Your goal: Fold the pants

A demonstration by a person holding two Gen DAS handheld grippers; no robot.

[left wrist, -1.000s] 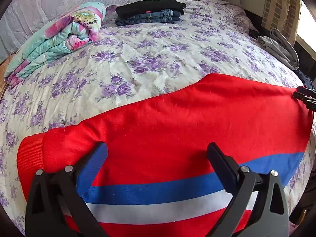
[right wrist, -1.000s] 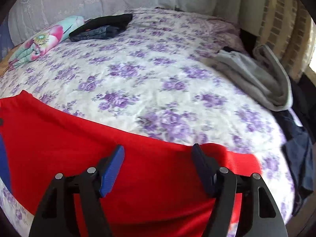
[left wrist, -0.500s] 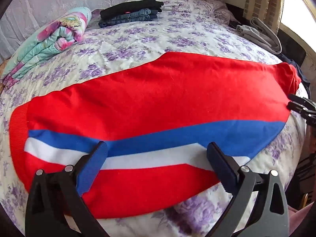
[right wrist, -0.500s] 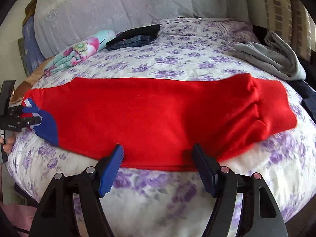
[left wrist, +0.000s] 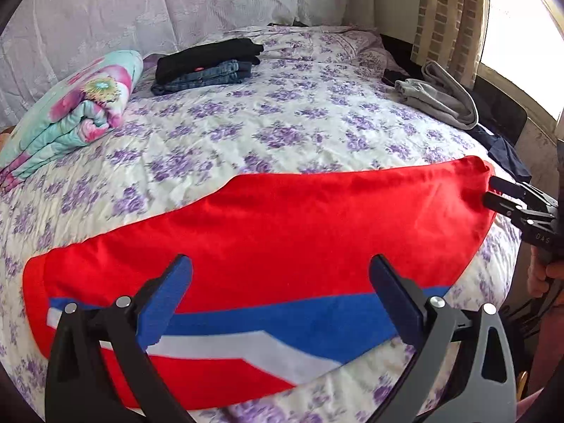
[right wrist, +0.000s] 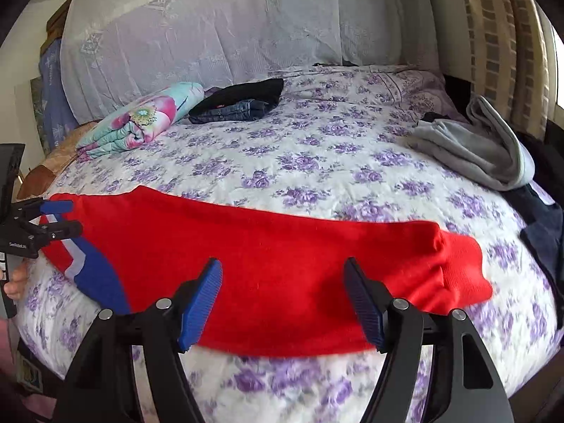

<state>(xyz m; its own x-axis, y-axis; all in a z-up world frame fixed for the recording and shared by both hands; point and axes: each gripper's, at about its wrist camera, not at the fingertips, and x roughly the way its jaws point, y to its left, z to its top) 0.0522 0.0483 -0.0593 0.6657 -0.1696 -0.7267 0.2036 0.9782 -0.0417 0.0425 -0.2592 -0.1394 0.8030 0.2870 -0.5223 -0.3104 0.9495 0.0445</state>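
— Both grippers have drawn back toward the near edge of the bed (left wrist: 289, 120) since a second ago; then their fingers stood over the red pants (left wrist: 282, 225), now more of the flowered bedspread shows beyond the cloth.

— And the fingers?

— The left gripper (left wrist: 280, 292) stands wide, its pads apart above the blue and white stripe, nothing pinched between them. The right gripper (right wrist: 283, 299) is wide too, over the red cloth near the front hem, gripping nothing.

— Where do the pants lie?

— Flat across the near part of the bed, folded lengthwise, one end by each gripper. In the right wrist view the ribbed end (right wrist: 461, 268) lies to the right and the striped part to the left, just beside the left gripper.

— What else is on the bed?

— A rolled floral blanket (left wrist: 77, 112) at the far left, a folded stack of dark clothes (left wrist: 208, 65) beside it, and grey garments (right wrist: 483, 148) at the right edge, well apart from the pants.
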